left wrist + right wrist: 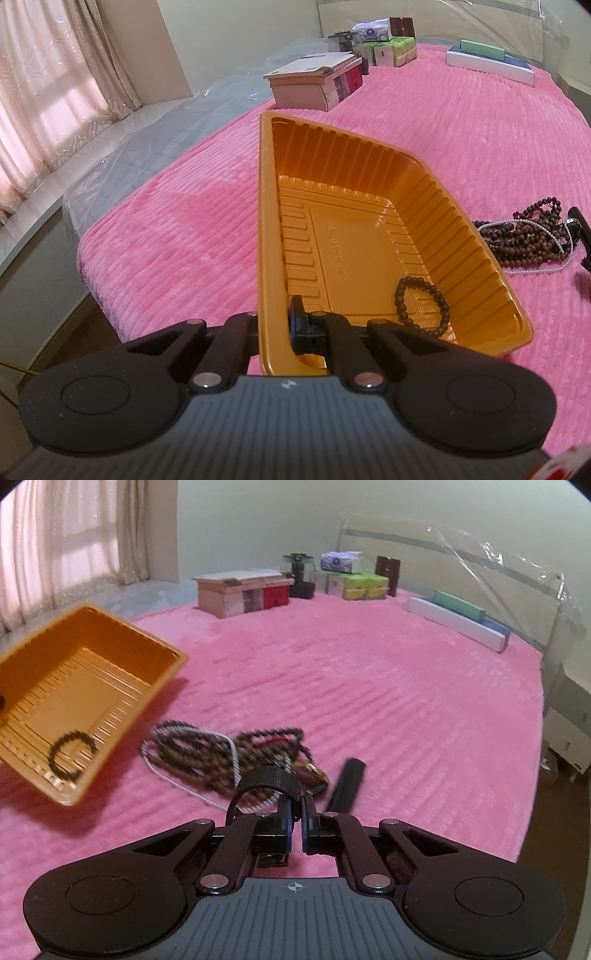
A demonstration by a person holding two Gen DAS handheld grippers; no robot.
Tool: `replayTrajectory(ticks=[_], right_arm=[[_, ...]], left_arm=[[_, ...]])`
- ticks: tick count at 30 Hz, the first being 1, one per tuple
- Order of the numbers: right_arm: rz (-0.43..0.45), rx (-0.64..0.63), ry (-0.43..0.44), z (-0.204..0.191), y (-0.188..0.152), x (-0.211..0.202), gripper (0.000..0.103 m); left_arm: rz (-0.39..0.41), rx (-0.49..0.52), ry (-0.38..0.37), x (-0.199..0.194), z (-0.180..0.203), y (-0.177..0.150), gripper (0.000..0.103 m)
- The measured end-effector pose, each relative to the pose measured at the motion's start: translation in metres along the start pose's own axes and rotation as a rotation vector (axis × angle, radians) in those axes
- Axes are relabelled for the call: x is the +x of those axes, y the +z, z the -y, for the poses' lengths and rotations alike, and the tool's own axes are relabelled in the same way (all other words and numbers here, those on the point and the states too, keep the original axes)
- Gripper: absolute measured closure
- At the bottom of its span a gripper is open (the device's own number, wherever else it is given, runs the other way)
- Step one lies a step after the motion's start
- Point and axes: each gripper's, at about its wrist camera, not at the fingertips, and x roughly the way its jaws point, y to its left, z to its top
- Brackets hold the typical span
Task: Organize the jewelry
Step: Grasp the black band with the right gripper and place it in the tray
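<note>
My left gripper (275, 325) is shut on the near left rim of an orange plastic tray (354, 236) and holds it tilted above the pink bed. A dark bead bracelet (421, 306) lies in the tray's near corner. The tray (48, 672) and the bracelet (72, 755) also show at the left of the right wrist view. My right gripper (295, 805) is shut on a black ribbed band (271, 781), lifted just above a heap of brown bead necklaces and a pearl strand (207, 749). That heap (528, 240) lies right of the tray.
The pink ribbed blanket (369, 686) covers the bed. A black strap piece (347, 782) lies right of the heap. Stacked books (317, 83), tissue packs (391, 51), jars and flat boxes (491, 62) line the headboard end. The bed's edge (85, 266) drops off at left.
</note>
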Motion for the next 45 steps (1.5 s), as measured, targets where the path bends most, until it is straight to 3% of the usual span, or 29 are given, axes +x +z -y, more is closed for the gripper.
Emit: replayTrajectory(ticks=[10, 18, 40, 43, 45], right_arm=[[0.077, -0.042, 0.172, -0.051, 0.046, -0.001, 0.098], [0.068, -0.078, 0.286, -0.09, 0.063, 0.014, 0.098], [-0.008, -0.122, 0.361, -0.128, 0.058, 0.043, 0.098], [-0.007, -0.107, 0.392, -0.127, 0.057, 0.044, 0.092], [0.021, -0.077, 0.401, -0.12, 0.058, 0.039, 0.081]], left_arm=[[0.0, 0.003, -0.001, 0.0, 0.0, 0.001, 0.1], [-0.002, 0.004, -0.002, 0.0, -0.001, 0.001, 0.1], [-0.006, 0.008, -0.004, 0.0, -0.001, 0.002, 0.1], [-0.006, 0.008, -0.005, 0.0, -0.001, 0.002, 0.1], [-0.01, 0.011, -0.009, 0.001, -0.001, 0.002, 0.1]])
